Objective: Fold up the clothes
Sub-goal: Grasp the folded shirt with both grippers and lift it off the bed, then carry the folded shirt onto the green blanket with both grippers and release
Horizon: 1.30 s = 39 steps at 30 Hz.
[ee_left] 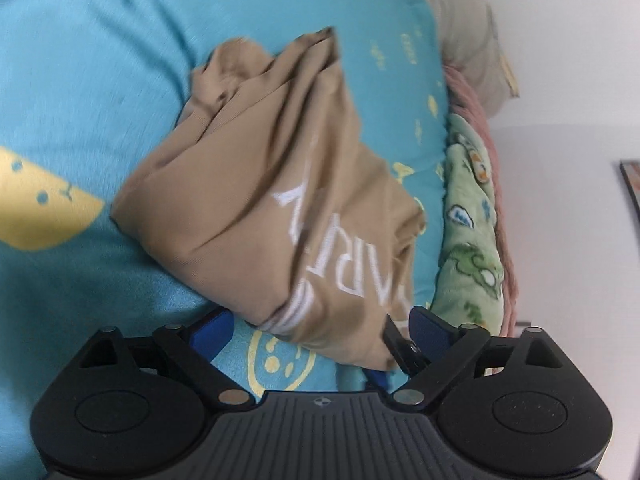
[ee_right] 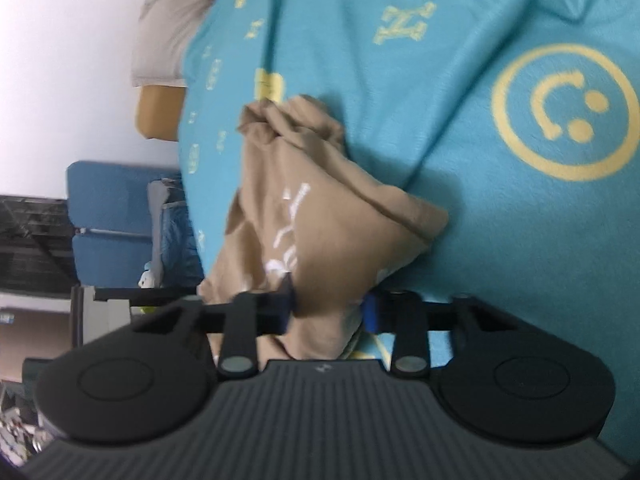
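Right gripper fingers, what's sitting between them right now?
In the right wrist view, a bunched fold of the tan shirt fills the gap of the right gripper; both blue pads press against it over the teal blanket.

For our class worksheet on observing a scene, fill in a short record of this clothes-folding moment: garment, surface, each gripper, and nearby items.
garment: tan cotton garment with white lettering, bunched and creased, not flat
surface: turquoise blanket with yellow smiley prints, under the garment
left gripper: jaws wide apart, the garment's lower edge between them, not clamped
right gripper: jaws closed on a fold of the garment
nearby: green fleece blanket with cartoon prints at the bed's edge
fold state: not yet neat
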Each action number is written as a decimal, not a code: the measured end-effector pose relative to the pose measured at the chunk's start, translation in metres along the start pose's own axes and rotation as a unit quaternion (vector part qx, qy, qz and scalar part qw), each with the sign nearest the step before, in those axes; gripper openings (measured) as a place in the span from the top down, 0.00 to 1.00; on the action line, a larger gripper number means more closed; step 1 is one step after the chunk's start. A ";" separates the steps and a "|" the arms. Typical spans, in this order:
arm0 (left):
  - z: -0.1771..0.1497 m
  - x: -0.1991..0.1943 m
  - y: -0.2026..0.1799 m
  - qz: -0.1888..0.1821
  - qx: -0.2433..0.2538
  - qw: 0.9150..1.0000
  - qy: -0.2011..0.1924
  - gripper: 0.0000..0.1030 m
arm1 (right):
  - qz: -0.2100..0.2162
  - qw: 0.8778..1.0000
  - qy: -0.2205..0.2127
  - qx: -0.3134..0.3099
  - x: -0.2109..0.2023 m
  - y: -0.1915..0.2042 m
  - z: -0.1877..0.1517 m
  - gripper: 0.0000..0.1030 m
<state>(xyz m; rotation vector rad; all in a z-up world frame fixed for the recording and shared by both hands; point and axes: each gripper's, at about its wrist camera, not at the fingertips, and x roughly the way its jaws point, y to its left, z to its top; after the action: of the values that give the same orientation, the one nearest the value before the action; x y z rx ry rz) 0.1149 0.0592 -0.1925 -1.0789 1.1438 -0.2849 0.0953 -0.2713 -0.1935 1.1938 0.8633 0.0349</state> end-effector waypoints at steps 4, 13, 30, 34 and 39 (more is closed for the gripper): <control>0.005 0.011 0.009 -0.010 -0.011 1.000 -0.002 0.17 | 0.040 0.997 -0.024 -0.054 -0.014 0.020 -0.004 0.80; 0.010 -0.013 0.011 -0.087 -0.036 0.994 -0.064 0.39 | 0.088 0.990 -0.052 -0.097 -0.036 0.038 0.008 0.83; -0.017 -0.038 -0.037 -0.101 -0.001 0.994 -0.041 0.74 | 0.086 0.985 -0.120 -0.093 -0.123 0.041 -0.025 0.84; -0.044 -0.011 -0.098 -0.095 0.037 0.995 -0.009 0.75 | 0.094 0.986 -0.126 -0.055 -0.164 0.024 -0.031 0.84; -0.077 0.023 -0.173 -0.088 0.085 0.992 0.031 0.75 | 0.100 0.982 -0.160 -0.021 -0.214 0.010 0.015 0.84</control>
<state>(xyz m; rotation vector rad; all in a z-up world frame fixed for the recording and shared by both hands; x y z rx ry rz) 0.1154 -0.0851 -0.0669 -1.0270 1.0600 -0.5473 -0.0391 -0.3760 -0.0633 1.2022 0.4583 0.0230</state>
